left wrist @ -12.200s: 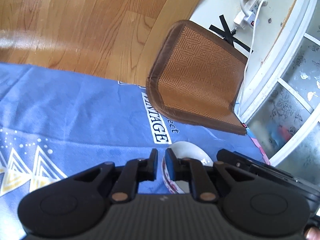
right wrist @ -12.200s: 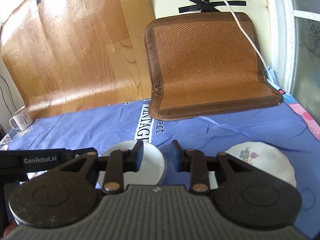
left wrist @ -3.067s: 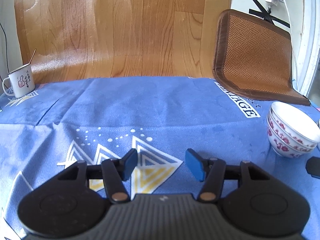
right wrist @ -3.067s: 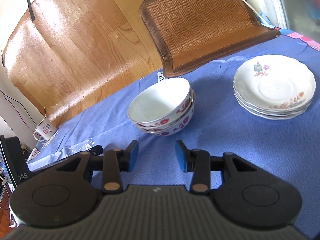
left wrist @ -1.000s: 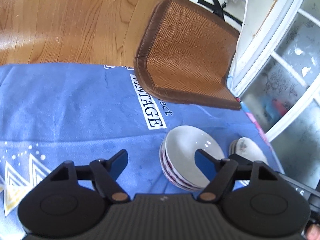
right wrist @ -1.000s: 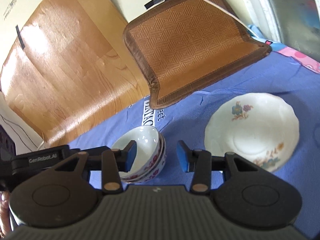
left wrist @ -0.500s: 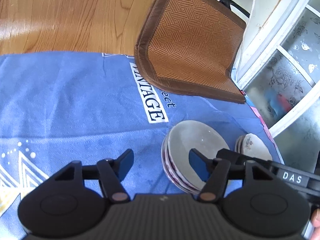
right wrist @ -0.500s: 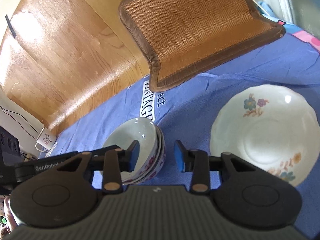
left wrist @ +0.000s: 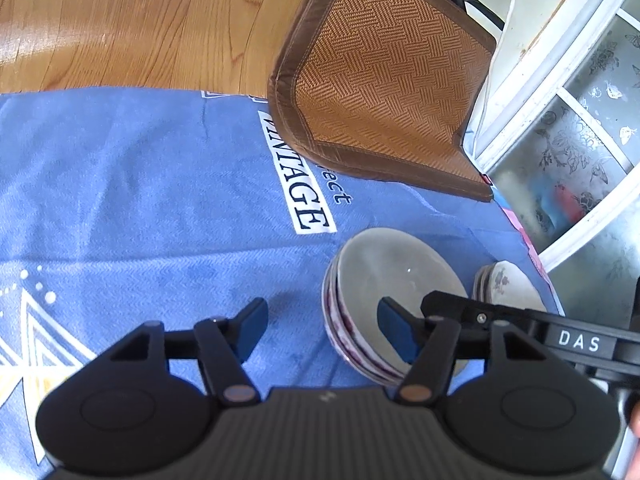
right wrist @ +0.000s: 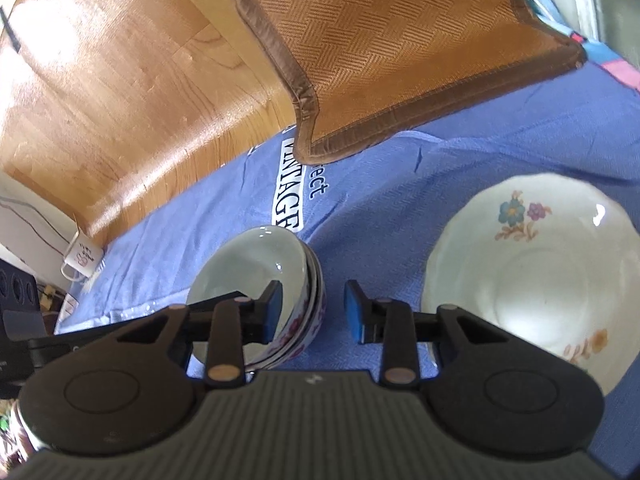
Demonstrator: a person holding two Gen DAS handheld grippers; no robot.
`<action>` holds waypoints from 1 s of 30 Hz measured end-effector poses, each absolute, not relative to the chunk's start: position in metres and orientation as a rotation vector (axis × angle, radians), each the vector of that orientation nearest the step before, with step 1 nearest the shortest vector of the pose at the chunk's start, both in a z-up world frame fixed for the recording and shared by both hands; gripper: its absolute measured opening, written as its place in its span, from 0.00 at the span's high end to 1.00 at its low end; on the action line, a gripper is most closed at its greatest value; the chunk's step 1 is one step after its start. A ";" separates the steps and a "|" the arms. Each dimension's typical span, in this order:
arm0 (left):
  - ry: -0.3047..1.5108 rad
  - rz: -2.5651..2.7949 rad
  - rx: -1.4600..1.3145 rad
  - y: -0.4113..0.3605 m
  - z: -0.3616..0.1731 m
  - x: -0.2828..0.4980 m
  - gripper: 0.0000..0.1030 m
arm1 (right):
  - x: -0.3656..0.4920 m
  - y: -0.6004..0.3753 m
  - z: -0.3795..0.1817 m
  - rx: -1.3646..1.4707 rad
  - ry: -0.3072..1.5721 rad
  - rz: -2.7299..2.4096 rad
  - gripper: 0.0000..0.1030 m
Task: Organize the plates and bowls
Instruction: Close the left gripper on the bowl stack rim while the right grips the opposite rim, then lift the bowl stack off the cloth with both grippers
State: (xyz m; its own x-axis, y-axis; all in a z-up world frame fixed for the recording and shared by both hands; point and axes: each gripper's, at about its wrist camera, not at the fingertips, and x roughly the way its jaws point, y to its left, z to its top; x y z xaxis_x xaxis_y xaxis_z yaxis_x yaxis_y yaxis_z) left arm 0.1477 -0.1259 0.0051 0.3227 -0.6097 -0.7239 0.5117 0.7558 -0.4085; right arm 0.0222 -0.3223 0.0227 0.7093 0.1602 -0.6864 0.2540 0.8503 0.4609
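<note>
The stack of white porcelain bowls with red floral bands [left wrist: 384, 304] [right wrist: 260, 276] stands on the blue printed cloth [left wrist: 140, 208] [right wrist: 500, 148], near the white "VINTAGE" label; the top bowl is empty. Just beside it, apart from it, stands the stack of white scalloped plates with flower decoration [right wrist: 536, 276] [left wrist: 504, 284]; the top plate carries nothing. The left gripper [left wrist: 320, 322] straddles the near-left rim of the bowl stack: one blue pad sits inside the top bowl, the other stands outside over the cloth, and neither pad presses on the rim. Its jaws stand about half open after closing partway, and they hold nothing. The right gripper [right wrist: 314, 312] straddles the right-hand rim of the same stack: the left pad lies inside the top bowl, the right pad outside over the cloth, between bowls and plates. Its jaws have just been closing to a narrow gap with the rim between them; whether the pads touch the rim cannot be told. Beyond the crockery, a brown woven mat with a dark border [left wrist: 384, 80] [right wrist: 400, 40] overlaps the cloth edge. A white mug [right wrist: 82, 258] stands at the far-left corner.
</note>
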 end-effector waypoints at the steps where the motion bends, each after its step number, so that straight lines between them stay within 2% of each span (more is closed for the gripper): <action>1: 0.999 -0.736 -0.110 -0.126 0.005 0.147 0.40 | 0.023 -0.320 0.024 0.543 0.793 -0.055 0.65; 10: 0.994 -0.726 -0.110 -0.125 0.002 0.150 0.40 | 0.030 -0.313 0.021 0.443 0.821 -0.043 0.65; 19: 0.970 -0.731 -0.091 -0.128 -0.002 0.150 0.32 | 0.036 -0.314 0.021 0.450 0.846 -0.039 0.64; 21: 0.960 -0.733 -0.084 -0.129 -0.003 0.150 0.32 | 0.038 -0.312 0.021 0.426 0.854 -0.036 0.64; 24: 0.958 -0.741 -0.101 -0.128 -0.003 0.151 0.37 | 0.041 -0.309 0.021 0.385 0.860 -0.026 0.63; 27: 0.987 -0.783 -0.147 -0.126 -0.005 0.155 0.55 | 0.044 -0.304 0.021 0.345 0.859 -0.016 0.65; 29: 1.030 -0.837 -0.226 -0.123 -0.008 0.158 0.73 | 0.046 -0.301 0.021 0.343 0.860 0.001 0.68; 30: 1.040 -0.843 -0.250 -0.122 -0.009 0.158 0.73 | 0.046 -0.298 0.021 0.335 0.858 -0.006 0.68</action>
